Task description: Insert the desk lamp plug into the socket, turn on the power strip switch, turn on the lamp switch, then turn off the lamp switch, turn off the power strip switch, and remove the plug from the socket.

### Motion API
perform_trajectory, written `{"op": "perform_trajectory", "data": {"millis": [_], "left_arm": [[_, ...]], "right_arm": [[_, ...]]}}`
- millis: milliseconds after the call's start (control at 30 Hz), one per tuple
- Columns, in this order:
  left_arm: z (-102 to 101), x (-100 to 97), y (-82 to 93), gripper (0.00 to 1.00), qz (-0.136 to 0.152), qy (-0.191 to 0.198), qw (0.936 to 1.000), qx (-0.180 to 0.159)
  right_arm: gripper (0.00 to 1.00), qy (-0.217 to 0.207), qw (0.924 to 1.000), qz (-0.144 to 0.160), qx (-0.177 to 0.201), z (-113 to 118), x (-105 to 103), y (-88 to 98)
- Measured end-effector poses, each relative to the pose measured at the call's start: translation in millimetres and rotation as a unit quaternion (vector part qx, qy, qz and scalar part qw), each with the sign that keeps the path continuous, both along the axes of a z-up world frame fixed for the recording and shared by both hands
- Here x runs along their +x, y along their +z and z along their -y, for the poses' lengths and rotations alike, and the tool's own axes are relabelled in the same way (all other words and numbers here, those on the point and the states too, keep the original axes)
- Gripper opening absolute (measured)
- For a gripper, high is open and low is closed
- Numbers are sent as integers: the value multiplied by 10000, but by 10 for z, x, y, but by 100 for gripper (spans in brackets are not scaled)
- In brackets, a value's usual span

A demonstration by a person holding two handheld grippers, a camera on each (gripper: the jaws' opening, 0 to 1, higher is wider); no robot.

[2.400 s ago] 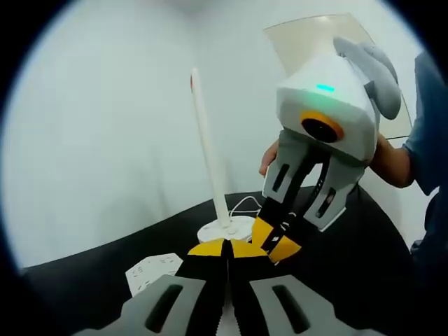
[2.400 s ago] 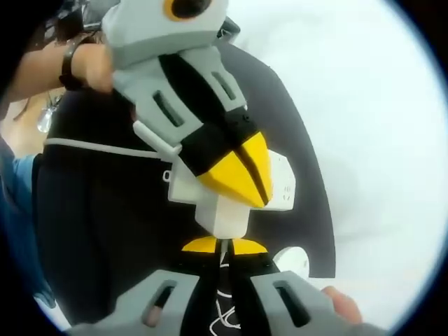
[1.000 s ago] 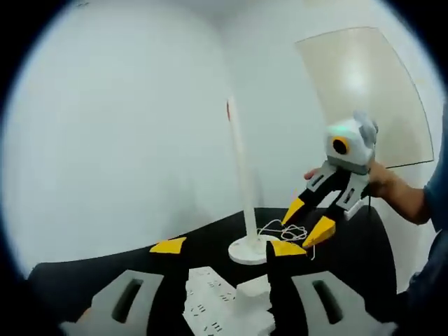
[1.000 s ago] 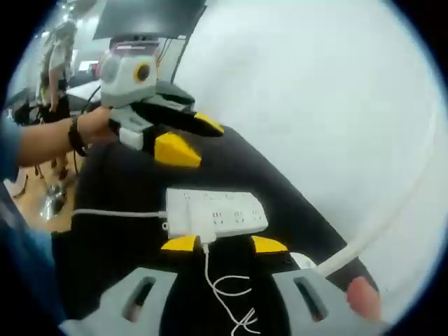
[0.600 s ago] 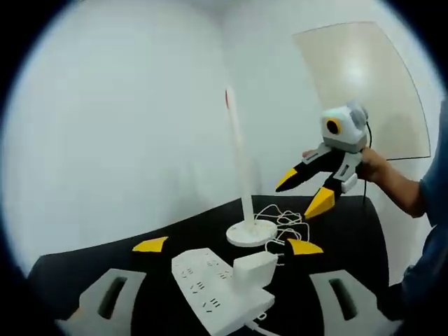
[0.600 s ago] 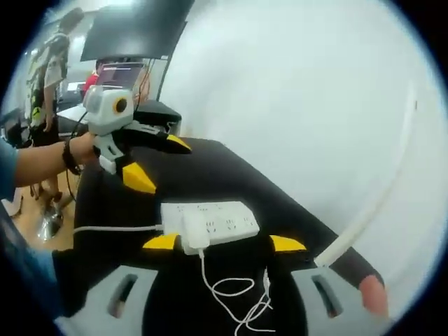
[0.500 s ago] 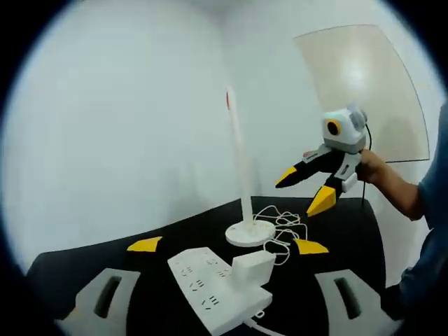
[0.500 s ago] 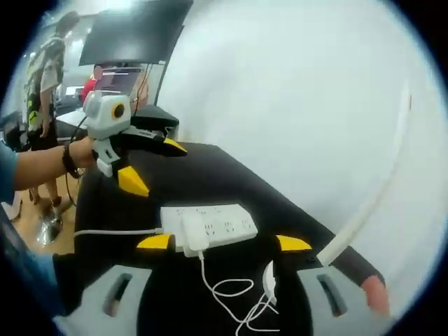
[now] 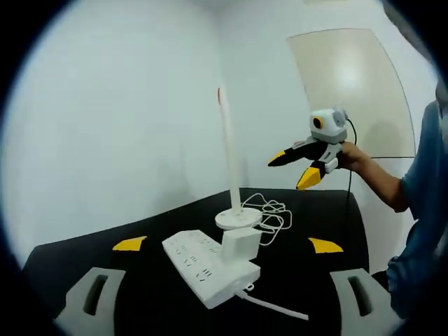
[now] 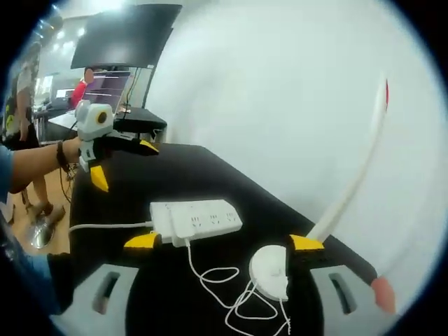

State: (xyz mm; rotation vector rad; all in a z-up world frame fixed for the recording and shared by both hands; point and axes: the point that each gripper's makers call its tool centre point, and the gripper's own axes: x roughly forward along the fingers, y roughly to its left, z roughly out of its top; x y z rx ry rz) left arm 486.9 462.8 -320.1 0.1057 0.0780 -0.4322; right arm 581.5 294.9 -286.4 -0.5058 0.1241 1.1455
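Left gripper gaping wide, holding nothing — right gripper likewise spread, empty. Plug sitting in power strip on black table, just beside lamp base; cord lying coiled between.

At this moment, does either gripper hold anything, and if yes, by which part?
Nothing is held. The left gripper and the right gripper are both open, apart from the plug seated in the strip.
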Motion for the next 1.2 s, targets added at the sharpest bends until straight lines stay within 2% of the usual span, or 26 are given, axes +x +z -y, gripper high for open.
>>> {"op": "perform_trajectory", "data": {"millis": [167,200,367,600,1000,1200], "left_arm": [[-117,-29,-96,89,-15,-1,9999,-127],[-162,-73,-165,89,-73,35,9998,-183],[-249,-119,-301,89,-175,108,9995,-244],[-246,-164,-464,89,-290,55,9989,-374],[-295,-157,-495,89,-269,-17,9985,-478],[-357,-139,-558,89,-308,-50,9984,-479]], "right_arm": [[72,-39,10000,37,28,38,-67,-30],[72,-41,10000,35,25,39,-65,-33],[72,-84,9999,-18,53,58,-60,-93],[72,-170,9997,-95,162,71,-54,-137],[72,-242,9991,-251,259,126,-27,-227],[72,-274,9982,-306,438,131,-39,-257]]}}
